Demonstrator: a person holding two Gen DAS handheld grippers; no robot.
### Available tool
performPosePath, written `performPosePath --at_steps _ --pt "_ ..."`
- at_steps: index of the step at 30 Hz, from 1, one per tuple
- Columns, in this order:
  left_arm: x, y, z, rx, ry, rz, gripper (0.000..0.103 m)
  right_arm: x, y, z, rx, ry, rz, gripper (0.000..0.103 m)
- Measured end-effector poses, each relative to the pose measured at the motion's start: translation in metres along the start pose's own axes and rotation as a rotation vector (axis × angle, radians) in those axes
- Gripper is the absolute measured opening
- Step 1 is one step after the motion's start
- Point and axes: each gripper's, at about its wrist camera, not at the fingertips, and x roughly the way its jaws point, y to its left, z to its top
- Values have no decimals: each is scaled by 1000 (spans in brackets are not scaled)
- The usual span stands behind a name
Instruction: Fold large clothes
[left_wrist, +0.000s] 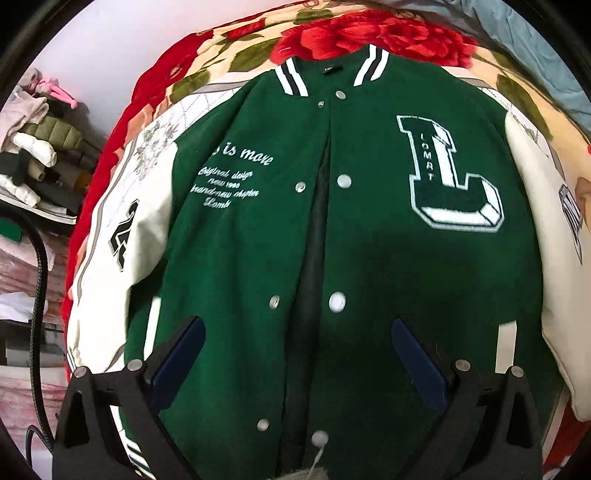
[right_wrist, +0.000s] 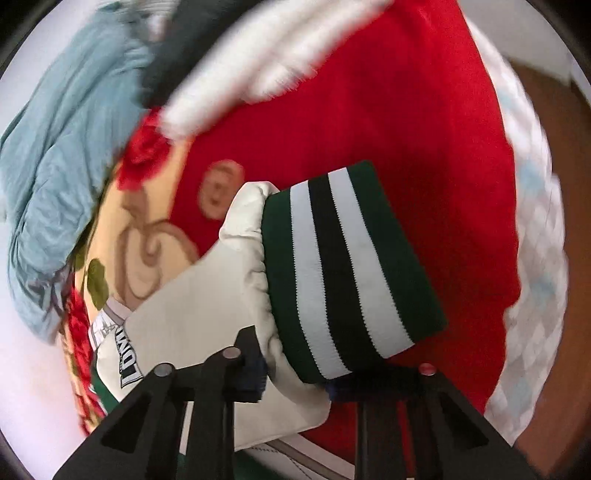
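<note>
**Two grippers over one green jacket**

Two views are coming in to me. Through the left wrist camera I am looking down on the green varsity jacket (left_wrist: 369, 266), which is lying front-up and spread flat on a floral blanket (left_wrist: 332, 37) of red roses on cream. Its striped collar (left_wrist: 291, 79) is pointing away from me, the front placket is hanging slightly apart between the snap buttons, and a big white "L" patch (left_wrist: 448, 177) is sitting on the chest. The cream sleeves (left_wrist: 122, 236) are lying out to each side. My left gripper (left_wrist: 297, 354) is hovering above the lower front with its fingers spread wide, and nothing is sitting between the blue pads (left_wrist: 419, 363).

Through the right wrist camera, which is blurring somewhat, I am seeing the right gripper (right_wrist: 295, 380) pinching the end of a cream sleeve (right_wrist: 207, 295) just behind its striped cuff (right_wrist: 347, 266), the green, white and black bands sticking out past the fingers. The cuff is being held up off the red part of the blanket (right_wrist: 424, 147). A pale blue cloth (right_wrist: 62, 155) is bunching at the far left, and a white quilted cover (right_wrist: 535, 258) is lying along the right edge.
</note>
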Motion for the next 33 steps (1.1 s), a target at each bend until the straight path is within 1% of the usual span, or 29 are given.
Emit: performPosePath --at_steps 2,3,4,6,7,9,10,11,12,13,15,17,18,19,21,24,25,26,28,29,31,32,33 --pt "4 6 6 -16 -2 -12 103 -15 26 -1 -59 -38 14 20" --pt "5 8 8 -26 -2 -13 103 -26 46 -3 -107 -60 35 20" --pt "7 14 11 -44 3 -19 103 -33 58 -6 -131 -67 53 19" --pt "9 26 15 -74 10 -23 103 -53 102 -19 -221 -92 109 19" --pt "11 36 16 -96 16 -23 103 -60 116 -25 -252 -97 129 19" --pt "15 51 20 -130 22 -23 103 -72 165 -47 -345 -89 197 19" --pt "17 60 21 -147 26 -20 103 -76 180 -56 -378 -85 215 19" --pt "20 72 23 -166 31 -16 103 -78 208 -74 -432 -66 253 19" --pt "22 82 24 -184 35 -12 103 -78 226 -89 -475 -50 270 19" --pt "23 93 25 -203 37 -6 103 -76 247 -107 -521 -37 284 18" --pt "29 120 26 -247 39 12 103 -65 294 -153 -614 12 326 18" --pt "38 151 25 -298 43 40 103 -49 331 -199 -688 61 351 18" --pt "43 163 23 -319 48 54 103 -41 347 -226 -743 80 357 18" --pt "47 173 21 -337 54 64 103 -39 349 -248 -783 85 357 18" --pt "60 200 13 -384 71 92 103 -10 381 -311 -897 136 348 18" --pt "76 238 -2 -441 97 134 103 24 388 -407 -1069 201 301 18" --pt "80 248 -7 -456 105 145 103 36 387 -425 -1114 224 286 18" --pt "85 260 -14 -474 114 160 103 53 390 -458 -1198 271 251 18" --pt "89 276 -24 -498 127 172 103 67 377 -500 -1285 339 207 19" --pt "91 282 -29 -508 133 179 103 79 375 -524 -1354 386 175 24" --pt "89 290 -38 -526 146 184 103 88 369 -548 -1419 462 177 36" --pt "88 297 -45 -545 157 180 103 86 367 -553 -1442 493 201 55" --pt "86 301 -50 -558 167 174 103 78 365 -555 -1461 518 242 66"
